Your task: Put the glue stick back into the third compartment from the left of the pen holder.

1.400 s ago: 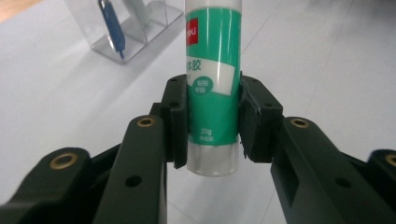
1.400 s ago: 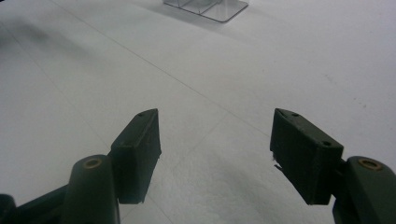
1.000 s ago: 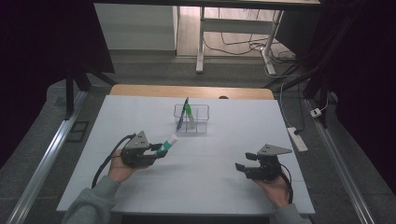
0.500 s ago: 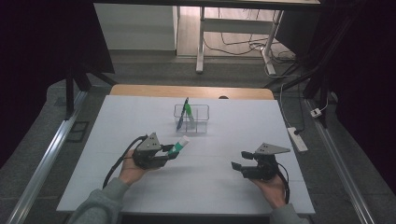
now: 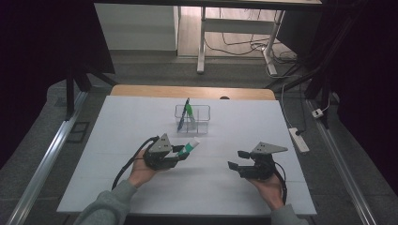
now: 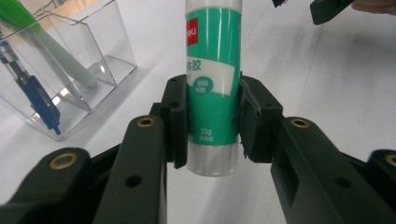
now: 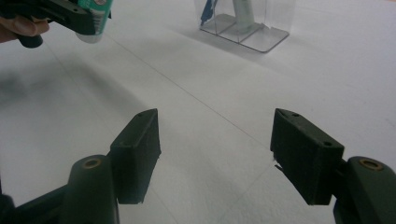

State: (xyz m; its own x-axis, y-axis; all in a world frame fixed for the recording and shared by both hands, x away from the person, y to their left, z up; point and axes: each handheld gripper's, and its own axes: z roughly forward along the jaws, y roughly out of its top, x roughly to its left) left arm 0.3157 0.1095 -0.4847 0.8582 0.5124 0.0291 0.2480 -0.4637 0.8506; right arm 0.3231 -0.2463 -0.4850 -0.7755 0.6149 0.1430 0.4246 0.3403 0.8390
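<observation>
A green and white glue stick [image 5: 188,148] [image 6: 212,60] is clamped between the pads of my left gripper [image 5: 178,153] [image 6: 212,123], pointing toward the clear organiser [image 5: 193,119] [image 6: 70,79] at the table's middle back. The organiser holds a blue pen [image 5: 183,115] [image 6: 37,95] and a green and white marker [image 5: 189,114] [image 6: 56,51]. My right gripper [image 5: 238,160] [image 7: 215,140] hovers over bare table at the right, open, with nothing between its jaws. In the right gripper view the left gripper's glue stick [image 7: 95,14] appears at top left and the organiser [image 7: 245,23] at the top.
The white table [image 5: 141,117] has its wooden edge at the back. A power strip [image 5: 299,139] lies on the floor to the right, and a metal rail [image 5: 51,150] runs along the left.
My left gripper has carried the glue stick to the right, toward the table's middle and closer to the organiser. The right gripper has stayed in place.
</observation>
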